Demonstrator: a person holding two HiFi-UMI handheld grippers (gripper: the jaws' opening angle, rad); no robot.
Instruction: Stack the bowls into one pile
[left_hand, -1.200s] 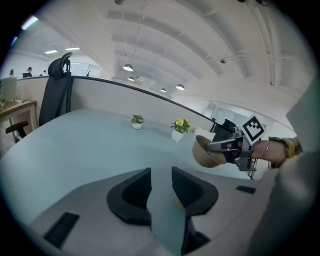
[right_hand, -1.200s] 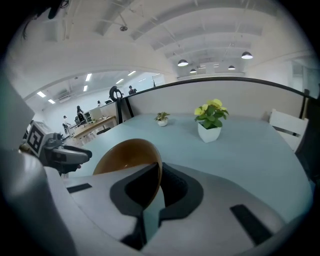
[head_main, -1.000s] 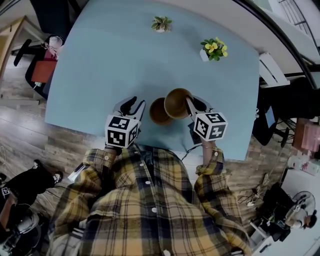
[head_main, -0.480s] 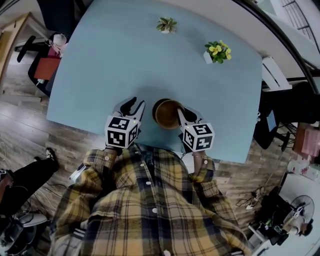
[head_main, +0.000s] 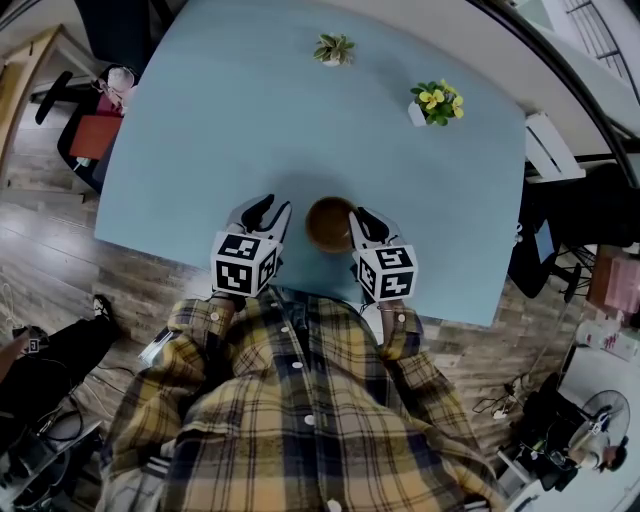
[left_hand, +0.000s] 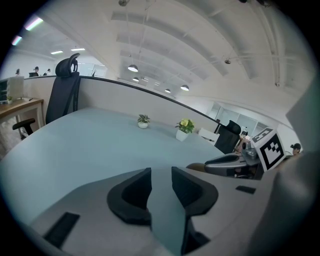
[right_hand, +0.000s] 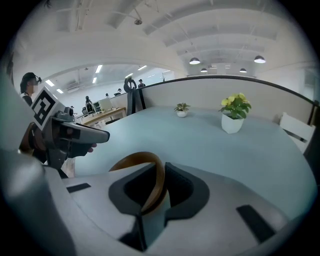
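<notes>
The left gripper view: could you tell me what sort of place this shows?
Most likely an open-plan office: a black swivel chair, a partition behind the table, and ceiling lamps.

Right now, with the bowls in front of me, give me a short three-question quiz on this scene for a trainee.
1. True or false: the left gripper is shut on a bowl.
2. What sits between the right gripper's jaws? A) a plant pot B) the rim of the brown bowl C) nothing
3. What else, besides bowls, stands on the blue table?
Key: 1 false, its jaws stand apart and empty. 2 B. 3 two potted plants: a yellow-flowered plant and a small green plant.
</notes>
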